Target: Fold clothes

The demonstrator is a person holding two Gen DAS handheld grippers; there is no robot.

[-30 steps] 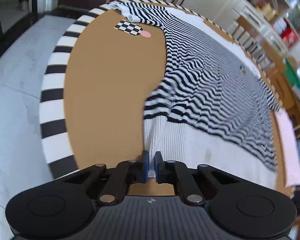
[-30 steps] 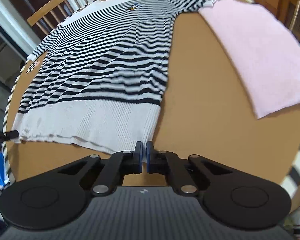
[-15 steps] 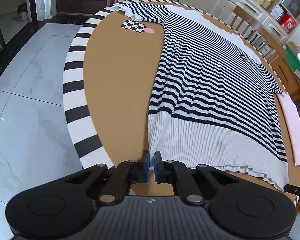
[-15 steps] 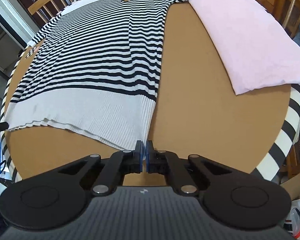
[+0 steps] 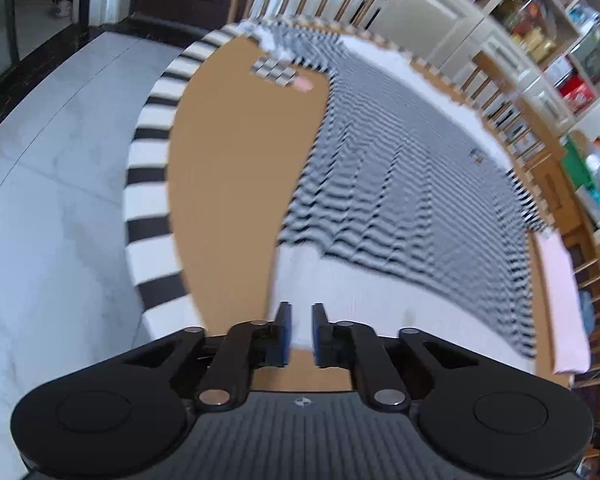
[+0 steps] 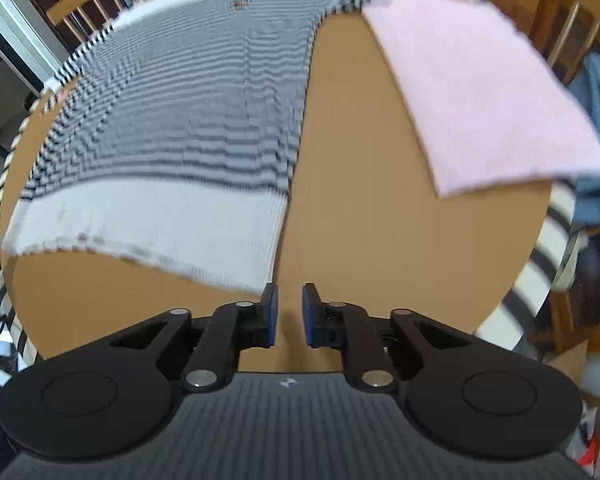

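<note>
The left hand-held gripper (image 5: pixel 300 330) has just been opening; its blue-padded jaws stand slightly apart over the white ribbed hem corner of the black-and-white striped knit sweater (image 5: pixel 400 184), with no clear grip on it. The sweater spreads flat ahead and to its right on the round brown counter (image 5: pixel 228 200). The right hand-held gripper (image 6: pixel 288 314) has likewise just been opening, empty over bare counter, the hem's other corner just ahead-left. A folded pink cloth (image 6: pixel 468 92) lies ahead-right.
</note>
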